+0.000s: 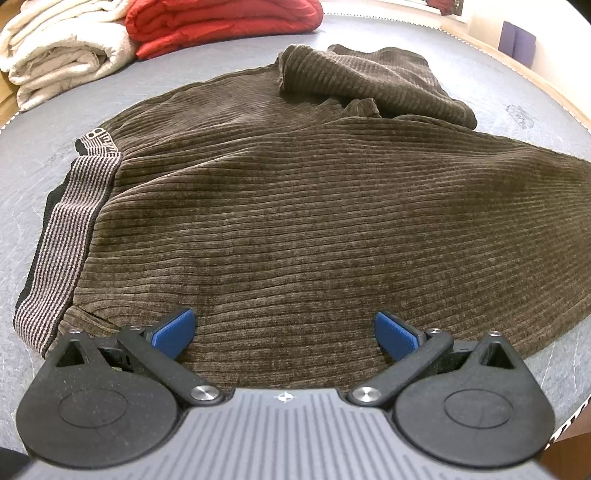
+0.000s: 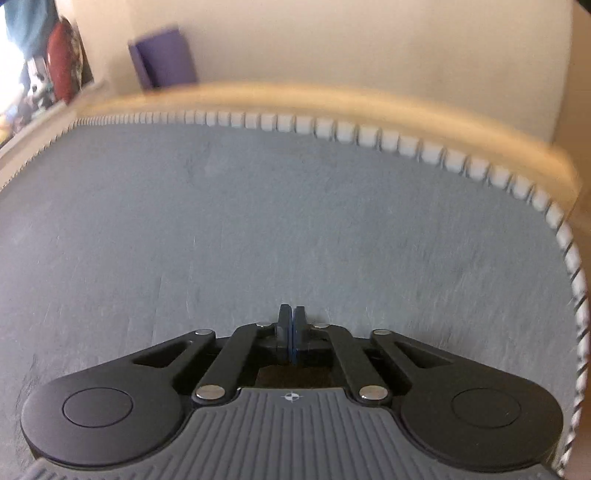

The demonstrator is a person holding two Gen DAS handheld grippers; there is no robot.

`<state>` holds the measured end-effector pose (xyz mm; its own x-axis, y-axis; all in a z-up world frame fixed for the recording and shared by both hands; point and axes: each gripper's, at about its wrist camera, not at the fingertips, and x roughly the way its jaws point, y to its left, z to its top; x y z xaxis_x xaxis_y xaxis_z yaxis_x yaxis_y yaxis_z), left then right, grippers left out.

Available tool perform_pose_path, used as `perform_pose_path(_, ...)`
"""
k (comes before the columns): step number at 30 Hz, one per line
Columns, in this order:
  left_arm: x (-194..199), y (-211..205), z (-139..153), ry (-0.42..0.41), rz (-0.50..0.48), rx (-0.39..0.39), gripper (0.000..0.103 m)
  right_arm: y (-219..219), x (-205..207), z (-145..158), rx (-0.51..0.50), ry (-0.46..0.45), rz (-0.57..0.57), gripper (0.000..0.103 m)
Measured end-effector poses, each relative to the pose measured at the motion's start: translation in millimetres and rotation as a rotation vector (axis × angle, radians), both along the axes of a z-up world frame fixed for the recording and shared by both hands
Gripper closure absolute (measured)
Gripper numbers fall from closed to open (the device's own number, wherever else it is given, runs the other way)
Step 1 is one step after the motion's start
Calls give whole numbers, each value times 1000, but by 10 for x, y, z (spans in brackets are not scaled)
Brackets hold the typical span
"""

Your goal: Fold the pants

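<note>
Brown corduroy pants [image 1: 295,206] lie spread on the grey mat [image 1: 33,177] in the left wrist view, with the striped waistband [image 1: 70,229] at the left and a leg end folded over at the back [image 1: 369,74]. My left gripper [image 1: 284,334] is open, its blue pads [image 1: 173,332] just over the near edge of the pants. My right gripper [image 2: 291,325] is shut with nothing visible between its pads, over bare grey mat [image 2: 258,221]. The pants do not show in the right wrist view.
Folded cream [image 1: 62,55] and red [image 1: 221,22] textiles are stacked at the back left. The mat's toothed edge [image 2: 332,129] and a wooden rim [image 2: 332,103] run along the wall. A purple object [image 2: 162,59] stands by the wall.
</note>
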<state>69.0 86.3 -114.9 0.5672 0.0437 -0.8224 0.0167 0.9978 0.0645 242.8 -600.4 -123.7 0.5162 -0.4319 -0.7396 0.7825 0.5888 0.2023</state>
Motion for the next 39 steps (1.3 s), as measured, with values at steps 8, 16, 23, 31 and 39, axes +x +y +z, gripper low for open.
perform_pose_path(8, 26, -5, 3, 7, 7, 2, 0, -135, -577, 191, 74, -125, 216, 82)
perform_pose_path(16, 23, 0, 13, 13, 6, 2, 0, -159, -1128, -75, 110, 105, 401, 86)
perform_pose_path(23, -3, -6, 138, -35, 26, 17, 6, -4, -1401, 427, 15, 87, 147, 79)
perform_pose_path(31, 53, 615, 673, -177, 64, -180, 88, 1877, -1329, 1408, -140, -219, 607, 79)
perform_pose_path(39, 267, 1641, 768, -164, 129, -139, 87, 4148, -1578, 1068, -204, -217, 1215, 79)
